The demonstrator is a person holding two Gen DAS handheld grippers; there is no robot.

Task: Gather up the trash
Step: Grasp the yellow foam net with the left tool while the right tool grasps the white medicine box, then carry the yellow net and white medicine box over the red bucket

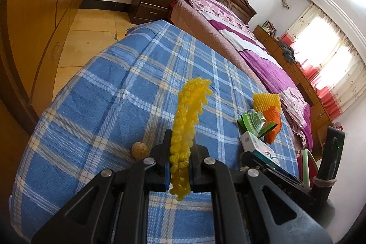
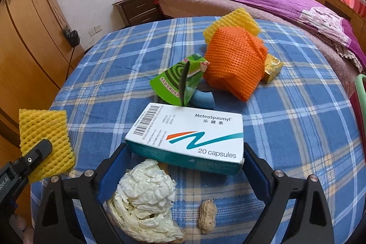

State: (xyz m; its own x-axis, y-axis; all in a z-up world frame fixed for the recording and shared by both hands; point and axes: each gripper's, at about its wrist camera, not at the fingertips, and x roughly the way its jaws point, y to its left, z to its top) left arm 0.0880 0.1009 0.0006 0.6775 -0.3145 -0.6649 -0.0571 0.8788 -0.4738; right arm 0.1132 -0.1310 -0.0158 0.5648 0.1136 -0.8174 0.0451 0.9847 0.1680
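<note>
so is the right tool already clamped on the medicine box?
No, the right tool stands open, its pads either side of the medicine box with visible gaps.

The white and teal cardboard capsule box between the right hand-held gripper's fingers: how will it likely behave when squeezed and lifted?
The white and teal cardboard capsule box is probably light and fairly stiff, though thin card may dent under a hard squeeze. It leans on the crumpled white paper, so it could tilt or slide as the open right hand-held gripper closes. Its flat sides should not roll.
</note>
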